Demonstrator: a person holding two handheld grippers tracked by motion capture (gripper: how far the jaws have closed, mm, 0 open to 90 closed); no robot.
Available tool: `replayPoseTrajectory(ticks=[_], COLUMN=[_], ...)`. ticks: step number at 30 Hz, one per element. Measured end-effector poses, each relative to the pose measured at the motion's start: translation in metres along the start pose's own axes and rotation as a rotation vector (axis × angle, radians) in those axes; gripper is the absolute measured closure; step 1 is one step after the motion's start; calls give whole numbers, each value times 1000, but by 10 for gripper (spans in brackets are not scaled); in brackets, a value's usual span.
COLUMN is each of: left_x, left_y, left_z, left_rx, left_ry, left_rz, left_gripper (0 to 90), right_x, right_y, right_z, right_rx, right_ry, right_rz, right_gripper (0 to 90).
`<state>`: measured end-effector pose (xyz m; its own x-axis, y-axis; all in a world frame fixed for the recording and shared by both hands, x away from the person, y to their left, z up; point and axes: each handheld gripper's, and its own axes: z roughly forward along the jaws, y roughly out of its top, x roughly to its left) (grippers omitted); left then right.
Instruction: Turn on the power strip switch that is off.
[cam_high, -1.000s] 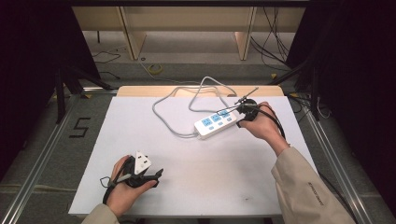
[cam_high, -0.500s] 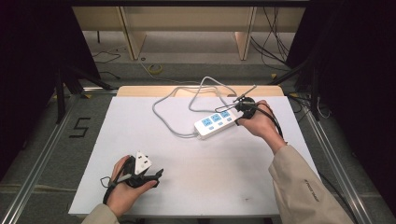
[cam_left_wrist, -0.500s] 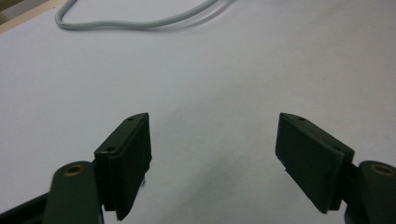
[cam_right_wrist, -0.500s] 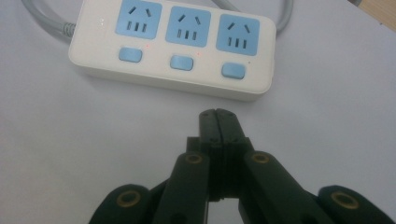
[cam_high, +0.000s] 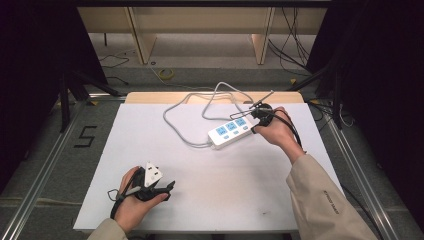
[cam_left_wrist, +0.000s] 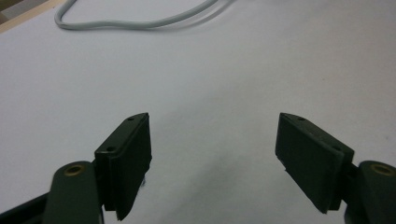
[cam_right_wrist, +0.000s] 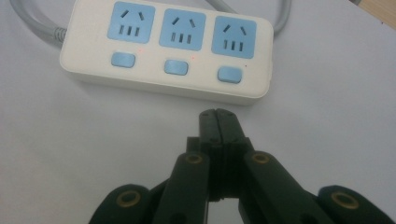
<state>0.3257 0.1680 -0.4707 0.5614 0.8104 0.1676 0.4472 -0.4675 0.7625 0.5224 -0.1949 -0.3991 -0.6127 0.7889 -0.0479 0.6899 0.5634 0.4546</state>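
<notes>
A white table (cam_high: 200, 200) carries a cream power strip (cam_right_wrist: 168, 51) with three blue sockets, its grey cord (cam_high: 185, 107) looping behind. The right gripper (cam_right_wrist: 217, 116) hovers just beside it, jaws pressed together, empty. The left gripper (cam_left_wrist: 212, 158) gapes wide, empty, near the front edge.

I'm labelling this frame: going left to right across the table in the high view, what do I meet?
left gripper → grey cable → power strip → right gripper
</notes>
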Motion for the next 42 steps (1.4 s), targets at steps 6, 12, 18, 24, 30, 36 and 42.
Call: replayPoseTrajectory(ticks=[6, 12, 18, 24, 30, 36, 42], left_x=[0, 0, 0, 0, -1, -1, -1], left_y=[0, 0, 0, 0, 0, 0, 0], left_z=[0, 0, 0, 0, 0, 0, 1], left_rx=[0, 0, 0, 1, 2, 0, 0], left_ry=[1, 0, -1, -1, -1, 0, 0], left_rz=[0, 1, 1, 3, 4, 5, 6], left_gripper=[272, 272, 272, 272, 272, 272, 273], right_x=[0, 0, 0, 1, 0, -1, -2], right_y=[2, 4, 6, 8, 11, 12, 13], right_z=[5, 7, 10, 11, 11, 12, 16], right_rx=[6, 4, 5, 2, -2, -4, 0], right_ry=[1, 2, 3, 0, -4, -6, -4], right_rz=[1, 5, 7, 7, 10, 14, 12], right_gripper=[900, 900, 900, 900, 900, 900, 900])
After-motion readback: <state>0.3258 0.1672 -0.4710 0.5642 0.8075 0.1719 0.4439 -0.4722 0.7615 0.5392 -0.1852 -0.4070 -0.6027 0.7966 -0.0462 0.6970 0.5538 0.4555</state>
